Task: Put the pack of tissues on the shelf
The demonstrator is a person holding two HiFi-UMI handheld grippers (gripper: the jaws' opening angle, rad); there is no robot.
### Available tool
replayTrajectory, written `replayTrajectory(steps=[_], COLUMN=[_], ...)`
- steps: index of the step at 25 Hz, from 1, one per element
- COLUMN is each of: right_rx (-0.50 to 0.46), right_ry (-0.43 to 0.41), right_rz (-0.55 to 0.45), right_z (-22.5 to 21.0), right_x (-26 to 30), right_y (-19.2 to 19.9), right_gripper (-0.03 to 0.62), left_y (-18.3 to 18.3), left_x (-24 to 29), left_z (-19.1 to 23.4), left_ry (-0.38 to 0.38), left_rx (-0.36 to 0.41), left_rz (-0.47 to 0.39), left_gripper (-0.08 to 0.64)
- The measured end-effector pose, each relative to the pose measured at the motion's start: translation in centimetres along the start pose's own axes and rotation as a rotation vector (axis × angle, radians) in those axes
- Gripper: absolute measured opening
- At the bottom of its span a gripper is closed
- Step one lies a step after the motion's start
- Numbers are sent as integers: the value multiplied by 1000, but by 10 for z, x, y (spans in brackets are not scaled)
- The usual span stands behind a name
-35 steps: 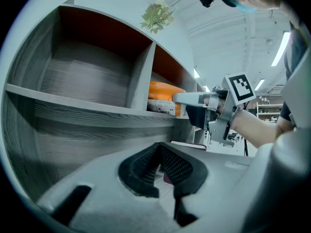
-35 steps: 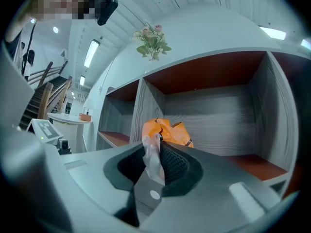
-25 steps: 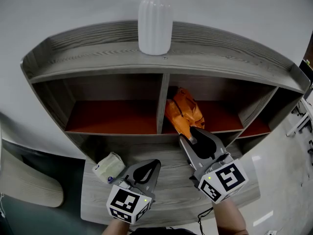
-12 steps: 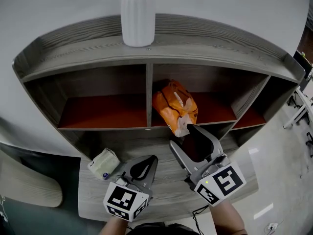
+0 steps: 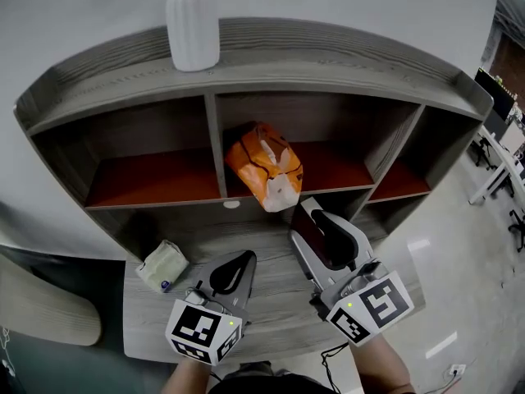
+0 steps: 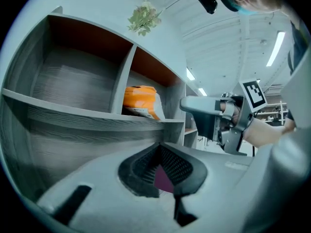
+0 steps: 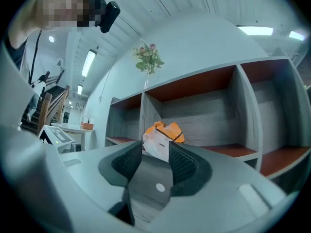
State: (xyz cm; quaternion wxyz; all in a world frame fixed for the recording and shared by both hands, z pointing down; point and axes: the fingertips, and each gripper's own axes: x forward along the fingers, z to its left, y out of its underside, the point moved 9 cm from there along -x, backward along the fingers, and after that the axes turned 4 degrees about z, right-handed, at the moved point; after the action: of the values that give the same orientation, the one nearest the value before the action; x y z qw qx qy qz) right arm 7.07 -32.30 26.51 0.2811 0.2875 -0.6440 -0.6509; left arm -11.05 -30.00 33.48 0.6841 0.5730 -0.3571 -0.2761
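Note:
The orange pack of tissues (image 5: 264, 164) lies in the shelf's middle compartment, next to the upright divider, its white end hanging over the front edge. It also shows in the left gripper view as the pack (image 6: 140, 101) and in the right gripper view as the pack (image 7: 162, 135). My right gripper (image 5: 320, 220) sits just below and to the right of it, not touching. Its jaws are closing with nothing between them (image 7: 155, 155). My left gripper (image 5: 234, 263) hovers over the lower board, shut and empty (image 6: 163, 171).
The grey wooden shelf (image 5: 328, 64) has red-floored compartments. A white ribbed vase (image 5: 193, 23) stands on its top board at the left. A small pale packet (image 5: 162, 265) lies on the lower board (image 5: 271, 318), left of my left gripper. Pale floor shows at the right.
The right gripper let go of the orange pack, left it in the middle compartment and drew back a little. The head view swung right. The left gripper stayed low.

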Motion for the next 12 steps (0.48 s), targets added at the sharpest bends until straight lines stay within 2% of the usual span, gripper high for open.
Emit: replayTrajectory(steps=[12], right_rx=[63], right_ry=[42], right_rz=[-16], right_z=[-7], right_x=[-39], right_y=[10], right_gripper=[91], left_y=[-10], left_x=[-9], left_z=[-25], left_ry=[-20], left_rx=[38], left_rz=[-27], left_gripper=[-8])
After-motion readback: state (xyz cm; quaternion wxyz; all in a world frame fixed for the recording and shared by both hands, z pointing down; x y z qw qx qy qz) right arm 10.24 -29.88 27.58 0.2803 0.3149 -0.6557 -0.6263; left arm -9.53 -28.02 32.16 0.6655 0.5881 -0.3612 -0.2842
